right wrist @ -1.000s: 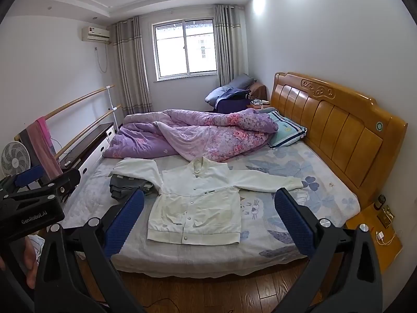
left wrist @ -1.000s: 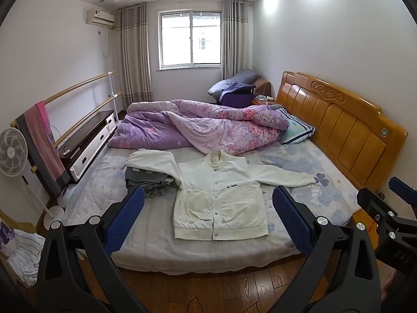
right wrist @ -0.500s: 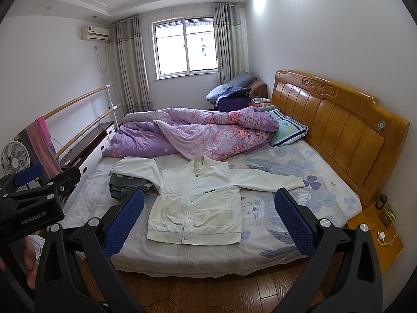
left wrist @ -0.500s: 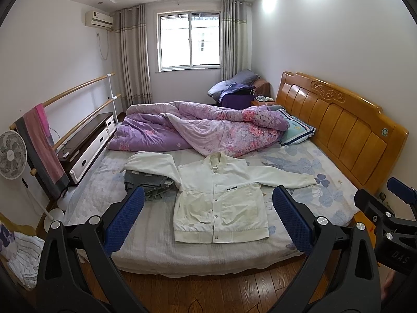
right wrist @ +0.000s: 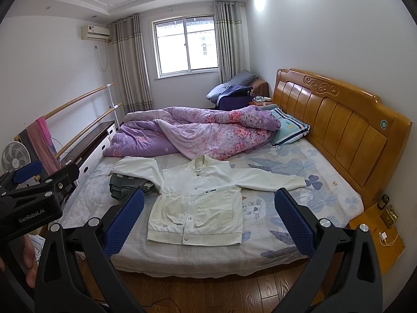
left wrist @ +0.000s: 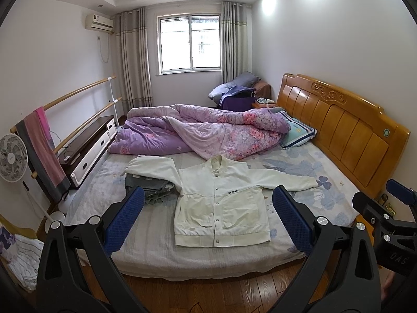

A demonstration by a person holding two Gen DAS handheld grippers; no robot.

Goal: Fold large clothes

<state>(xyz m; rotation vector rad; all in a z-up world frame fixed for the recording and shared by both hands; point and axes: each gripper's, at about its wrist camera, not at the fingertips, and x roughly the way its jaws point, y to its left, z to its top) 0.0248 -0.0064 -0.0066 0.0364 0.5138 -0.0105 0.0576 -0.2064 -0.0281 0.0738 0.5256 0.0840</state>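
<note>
A white button-front jacket [left wrist: 221, 203] lies flat, front up, on the near half of the bed, sleeves spread; it also shows in the right wrist view [right wrist: 198, 203]. Its left sleeve drapes over a folded grey-green garment [left wrist: 153, 189], also seen in the right wrist view [right wrist: 127, 186]. My left gripper [left wrist: 208, 217] is open and empty, held back from the bed over the floor. My right gripper [right wrist: 208, 219] is open and empty too, at about the same distance. Neither touches the jacket.
A crumpled purple floral quilt [left wrist: 198, 133] and a striped pillow [left wrist: 297, 133] fill the far half of the bed. A wooden headboard [left wrist: 338, 125] stands on the right, a nightstand [right wrist: 378, 232] beside it. A fan [left wrist: 11, 159], a rail with a towel [left wrist: 41, 146] and a low cabinet stand on the left.
Both views have shifted only slightly; the bed sits a touch lower in the frames. The jacket and both open grippers are unchanged.
</note>
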